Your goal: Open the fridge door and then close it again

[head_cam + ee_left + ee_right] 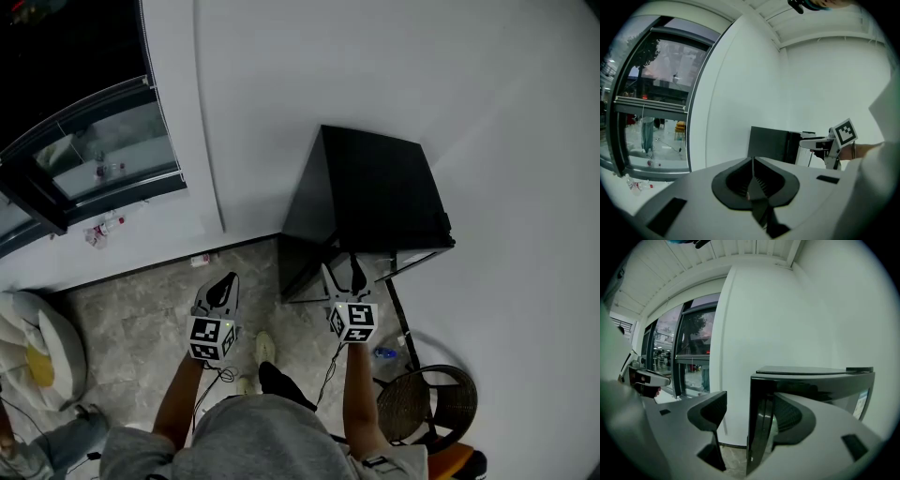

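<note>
Fridge [375, 192] stands vs the white wall [281, 94]. R tool [749, 414] is open: jaws apart w/ the fridge's door edge [758, 437] between them, one jaw behind it, not pinched. L tool [752, 180] is closed on nothing, held off to the fridge's left. Door looks just ajar, so prob. the opening step is in hand. Next move: hook or nip that edge, swing it out away from the fridge body, then push it back shut.
</note>
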`<state>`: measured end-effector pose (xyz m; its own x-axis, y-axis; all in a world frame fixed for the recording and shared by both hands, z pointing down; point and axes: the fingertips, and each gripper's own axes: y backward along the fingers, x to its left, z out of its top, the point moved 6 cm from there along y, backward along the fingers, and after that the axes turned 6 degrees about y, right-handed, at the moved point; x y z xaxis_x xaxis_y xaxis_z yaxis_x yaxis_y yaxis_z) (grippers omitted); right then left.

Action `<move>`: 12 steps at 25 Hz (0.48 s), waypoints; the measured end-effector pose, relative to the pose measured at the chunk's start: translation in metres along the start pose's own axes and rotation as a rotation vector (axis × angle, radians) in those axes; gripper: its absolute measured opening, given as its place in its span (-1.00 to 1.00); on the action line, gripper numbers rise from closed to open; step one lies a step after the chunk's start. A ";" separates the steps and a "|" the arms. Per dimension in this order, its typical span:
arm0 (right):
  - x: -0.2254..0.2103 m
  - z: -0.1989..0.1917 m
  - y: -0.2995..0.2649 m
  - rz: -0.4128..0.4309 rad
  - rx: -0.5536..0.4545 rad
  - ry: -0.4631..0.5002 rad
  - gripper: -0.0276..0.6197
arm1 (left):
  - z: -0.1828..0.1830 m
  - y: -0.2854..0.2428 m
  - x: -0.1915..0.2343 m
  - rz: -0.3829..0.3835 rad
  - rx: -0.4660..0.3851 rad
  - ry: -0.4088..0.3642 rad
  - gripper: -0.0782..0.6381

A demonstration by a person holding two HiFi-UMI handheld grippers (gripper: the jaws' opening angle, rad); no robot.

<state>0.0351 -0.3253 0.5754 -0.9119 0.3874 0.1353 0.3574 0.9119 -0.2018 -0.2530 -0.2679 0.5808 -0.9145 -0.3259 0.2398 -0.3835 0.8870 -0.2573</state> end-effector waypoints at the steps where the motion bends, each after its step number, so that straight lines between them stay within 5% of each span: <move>1: -0.001 0.000 -0.001 0.002 0.000 -0.001 0.07 | -0.001 -0.001 -0.001 0.002 0.001 0.000 -0.74; 12: -0.004 -0.003 -0.005 0.018 0.000 0.001 0.07 | -0.001 -0.001 -0.005 0.016 -0.001 -0.002 -0.74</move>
<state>0.0371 -0.3309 0.5785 -0.9050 0.4042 0.1329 0.3741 0.9047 -0.2040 -0.2475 -0.2669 0.5810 -0.9207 -0.3128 0.2335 -0.3691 0.8923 -0.2599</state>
